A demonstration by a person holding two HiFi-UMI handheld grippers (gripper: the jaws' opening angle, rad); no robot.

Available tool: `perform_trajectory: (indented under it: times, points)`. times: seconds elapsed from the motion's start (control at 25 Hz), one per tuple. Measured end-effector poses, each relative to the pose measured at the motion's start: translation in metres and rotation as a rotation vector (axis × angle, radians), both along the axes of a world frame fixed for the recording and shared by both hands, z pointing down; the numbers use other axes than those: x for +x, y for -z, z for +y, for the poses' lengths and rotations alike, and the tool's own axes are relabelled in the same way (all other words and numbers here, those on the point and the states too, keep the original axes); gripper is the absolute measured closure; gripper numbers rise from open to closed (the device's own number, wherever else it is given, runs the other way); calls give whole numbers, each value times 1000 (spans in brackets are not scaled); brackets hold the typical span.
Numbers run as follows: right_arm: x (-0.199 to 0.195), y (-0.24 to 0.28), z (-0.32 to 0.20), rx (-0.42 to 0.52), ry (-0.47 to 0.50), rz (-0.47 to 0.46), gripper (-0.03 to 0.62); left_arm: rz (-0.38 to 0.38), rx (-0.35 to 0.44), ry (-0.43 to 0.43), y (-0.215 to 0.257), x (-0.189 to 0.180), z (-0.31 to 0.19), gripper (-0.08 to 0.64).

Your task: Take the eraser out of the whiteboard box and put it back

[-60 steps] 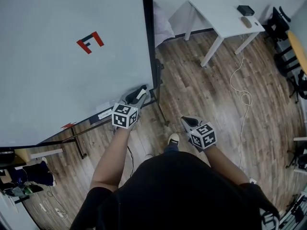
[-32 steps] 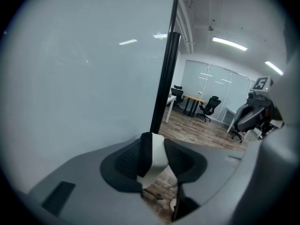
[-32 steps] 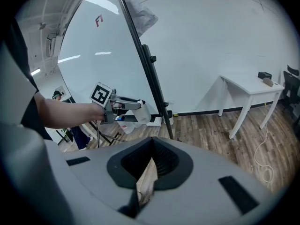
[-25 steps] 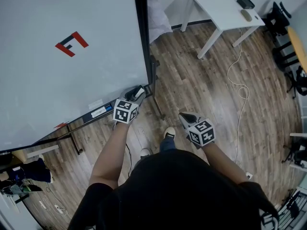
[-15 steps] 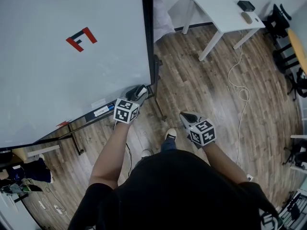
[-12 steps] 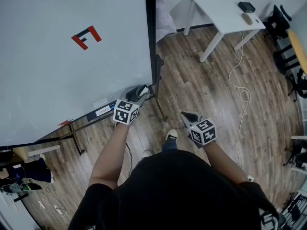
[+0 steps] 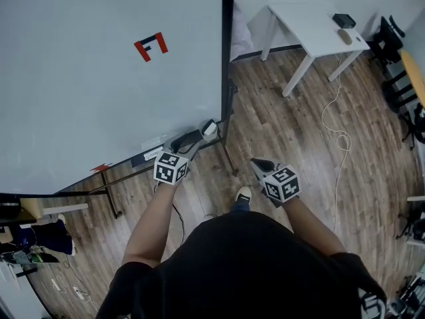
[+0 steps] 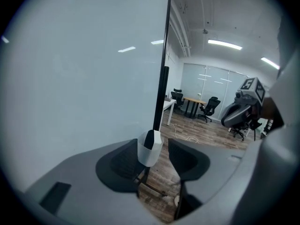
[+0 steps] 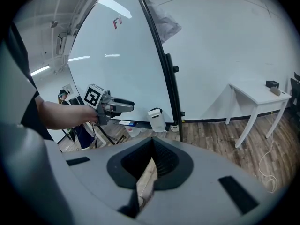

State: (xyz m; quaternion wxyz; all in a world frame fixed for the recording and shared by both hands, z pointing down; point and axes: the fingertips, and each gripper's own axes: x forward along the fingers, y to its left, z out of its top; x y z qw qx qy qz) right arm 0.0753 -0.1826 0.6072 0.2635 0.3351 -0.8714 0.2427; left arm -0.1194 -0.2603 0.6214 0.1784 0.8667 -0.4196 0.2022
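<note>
With the eraser (image 8: 149,138) sitting in the box (image 8: 149,156) just ahead of the left gripper's (image 8: 157,158) spread jaws, squareness to the box's mouth matters; the right gripper (image 9: 149,164) hangs pressed together, empty.

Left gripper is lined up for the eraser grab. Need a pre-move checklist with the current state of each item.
1. Left gripper jaws apart: ok.
2. Eraser seated in the box, top sticking out: ok.
3. Jaws round the eraser: not ok. The right gripper view shows a gap between the gripper and the box.
4. Box centred between the jaws: not ok. It sits toward the left jaw.
5. Right gripper shut, empty, held away from the whiteboard: ok.
</note>
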Motion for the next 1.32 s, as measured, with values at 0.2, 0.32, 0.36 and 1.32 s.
perform_trajectory:
  times: [0.2, 0.32, 0.36, 1.32]
  points:
    - [-8, 7, 9, 28, -3, 2, 598, 2, 8, 18, 8, -22, 24, 348]
    - [-14, 11, 15, 38, -3, 4, 598, 0, 7, 20, 11, -34, 40, 350]
    - [-16, 12, 17, 42, -3, 4, 598, -1, 8, 23, 12, -38, 46, 351]
    - [-50, 41, 63, 114, -47, 0, 598, 53, 71, 36, 40, -90, 131, 407]
